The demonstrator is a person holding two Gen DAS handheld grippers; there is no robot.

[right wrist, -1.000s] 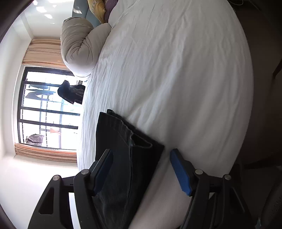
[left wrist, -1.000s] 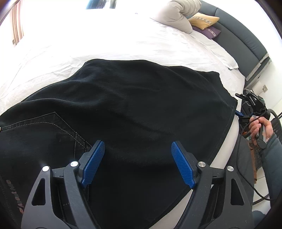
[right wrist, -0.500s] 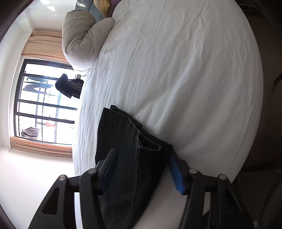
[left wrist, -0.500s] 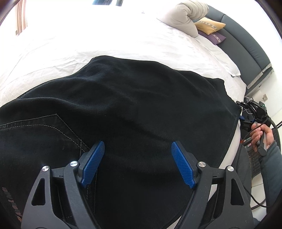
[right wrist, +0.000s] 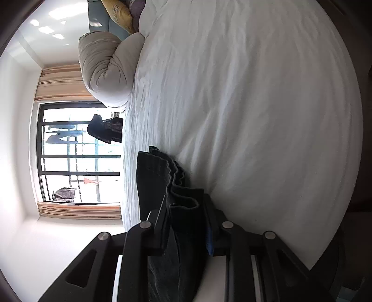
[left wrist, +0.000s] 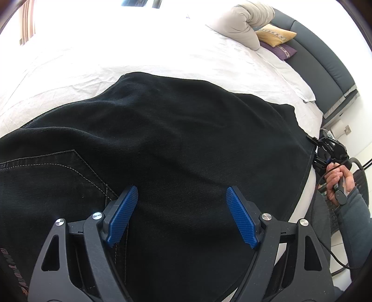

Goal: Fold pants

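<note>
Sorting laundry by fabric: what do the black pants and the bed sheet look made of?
The pants look like black denim: matte weave, pale contrast stitching around a back pocket, thick hemmed edges. The sheet looks like white cotton, matte and finely wrinkled; the exact fibre can't be told.

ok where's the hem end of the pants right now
In the right wrist view the bunched hem sits low centre between the closing right gripper pads, at the edge of the white bed sheet.

the pants [left wrist: 176,139] lie spread on the bed [left wrist: 139,53], their hem end at the bed's right edge. the rolled duvet [left wrist: 241,21] and pillows [left wrist: 274,34] sit far behind, against the headboard [left wrist: 325,60].
</note>
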